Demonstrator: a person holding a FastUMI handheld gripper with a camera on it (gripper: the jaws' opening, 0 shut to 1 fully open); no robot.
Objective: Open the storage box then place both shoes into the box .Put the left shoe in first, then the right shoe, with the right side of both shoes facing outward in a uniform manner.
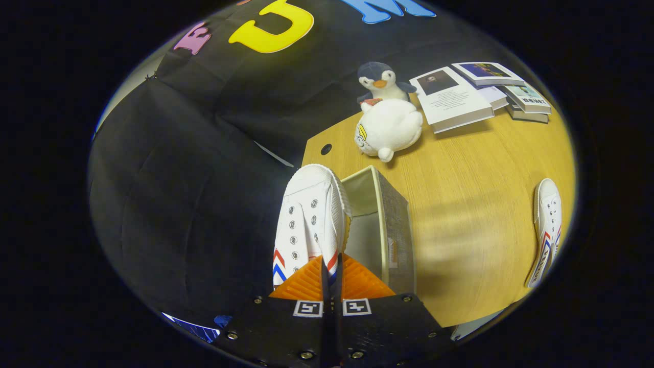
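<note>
A white sneaker (306,220) with red and blue stripes hangs from my gripper (331,271), whose fingers are shut on the shoe's heel-side collar. The shoe points away from me, toe up, just left of and above the open storage box (393,225). The box is grey fabric with a pale lining and stands on the wooden table (470,204); its inside looks bare as far as I can see. The second white sneaker (546,230) lies on the table far to the right of the box, toe pointing away.
Beyond the box sit a white plush toy (391,128) and a penguin plush (380,82). Several books (460,97) lie at the table's far right. The table's left edge, with a cable hole (326,149), runs just behind the held shoe; black cloth lies left of it.
</note>
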